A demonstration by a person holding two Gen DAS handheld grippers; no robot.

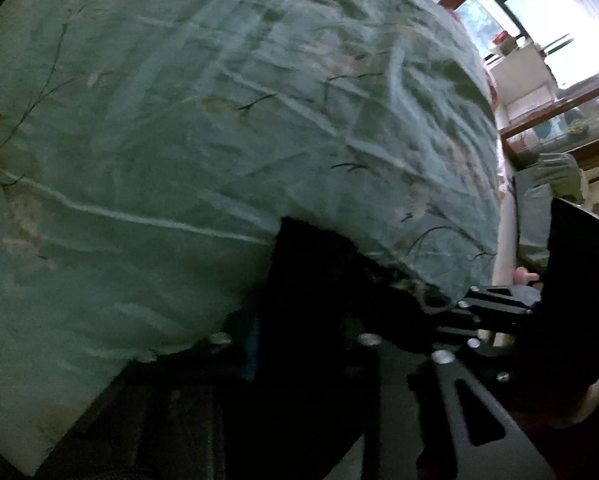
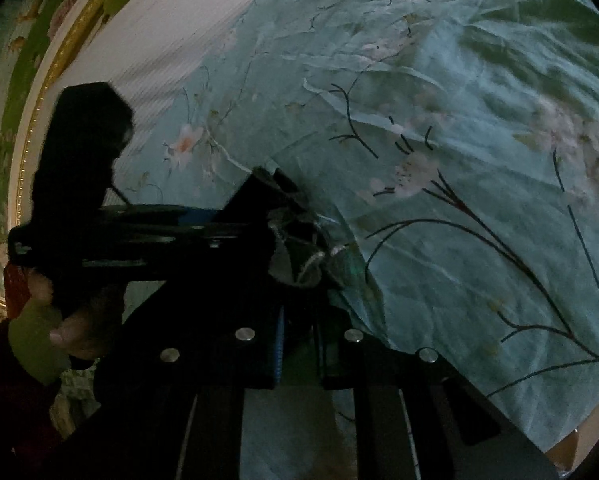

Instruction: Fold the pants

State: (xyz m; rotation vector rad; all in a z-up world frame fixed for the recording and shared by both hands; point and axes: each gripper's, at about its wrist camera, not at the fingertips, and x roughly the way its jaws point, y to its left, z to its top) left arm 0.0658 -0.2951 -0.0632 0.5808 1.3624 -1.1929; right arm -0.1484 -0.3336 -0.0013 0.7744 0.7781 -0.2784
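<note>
The pants are dark, almost black cloth. In the left wrist view a dark fold of them (image 1: 315, 264) hangs right in front of my left gripper (image 1: 323, 320), whose jaws are closed on it. In the right wrist view my right gripper (image 2: 295, 248) is shut on dark cloth with a pale drawstring (image 2: 311, 264) at the waistband. The other gripper (image 2: 111, 232) and the hand holding it (image 2: 79, 332) show at the left, at about the same height. The pants are lifted above the bed.
A teal bedsheet with a flower and branch print (image 1: 219, 120) (image 2: 479, 200) covers the bed below both grippers. A gold-framed picture (image 2: 35, 92) hangs on the wall at the left. A window and shelves (image 1: 547, 64) lie beyond the bed's far edge.
</note>
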